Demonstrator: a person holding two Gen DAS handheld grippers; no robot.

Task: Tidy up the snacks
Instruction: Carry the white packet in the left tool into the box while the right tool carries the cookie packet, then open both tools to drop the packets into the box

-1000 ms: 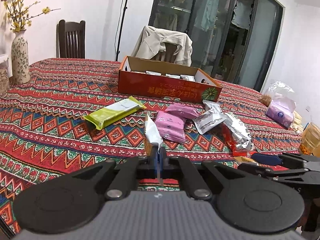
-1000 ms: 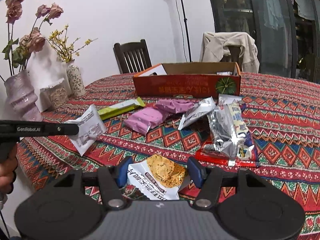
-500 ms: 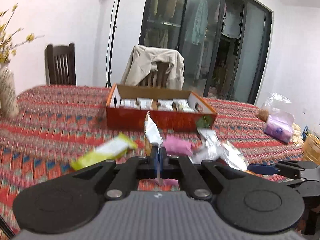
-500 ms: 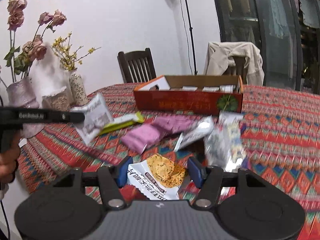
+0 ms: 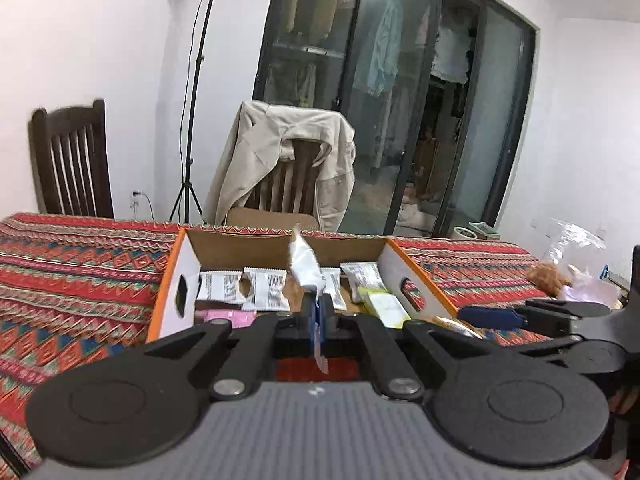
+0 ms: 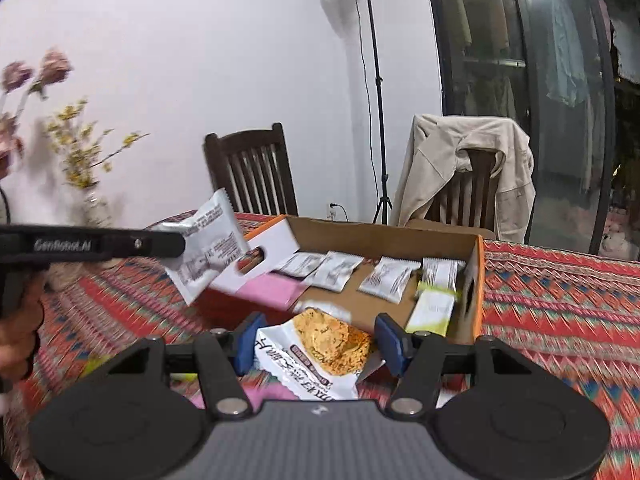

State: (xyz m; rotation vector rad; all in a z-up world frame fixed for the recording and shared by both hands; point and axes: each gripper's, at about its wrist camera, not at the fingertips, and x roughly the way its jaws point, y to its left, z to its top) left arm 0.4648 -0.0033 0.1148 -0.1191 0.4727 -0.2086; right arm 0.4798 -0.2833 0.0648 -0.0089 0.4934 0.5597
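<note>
An open orange cardboard box (image 5: 176, 280) (image 6: 380, 236) lies just ahead, with a row of white packets (image 5: 224, 286) (image 6: 388, 274), a pink packet (image 6: 268, 292) and a yellow-green bar (image 5: 384, 306) inside. My left gripper (image 5: 317, 308) (image 6: 176, 244) is shut on a white snack packet (image 5: 306, 270) (image 6: 208, 252), held up over the box's near-left corner. My right gripper (image 6: 318, 344) is shut on a white packet with a cookie picture (image 6: 320, 346), just in front of the box's near wall. One blue right fingertip (image 5: 492, 317) shows beside the box's right wall.
A red patterned tablecloth (image 5: 72, 280) covers the table. Behind it stand a dark wooden chair (image 6: 252, 172), a chair draped with a beige jacket (image 5: 288, 168) and a light stand (image 6: 376, 92). Flower vases (image 6: 94, 208) stand far left, plastic bags (image 5: 576, 268) far right.
Both grippers have moved forward and upward with their packets, from over the loose snacks to the box. The box now fills the middle, and most of the loose snacks have passed out of view.
</note>
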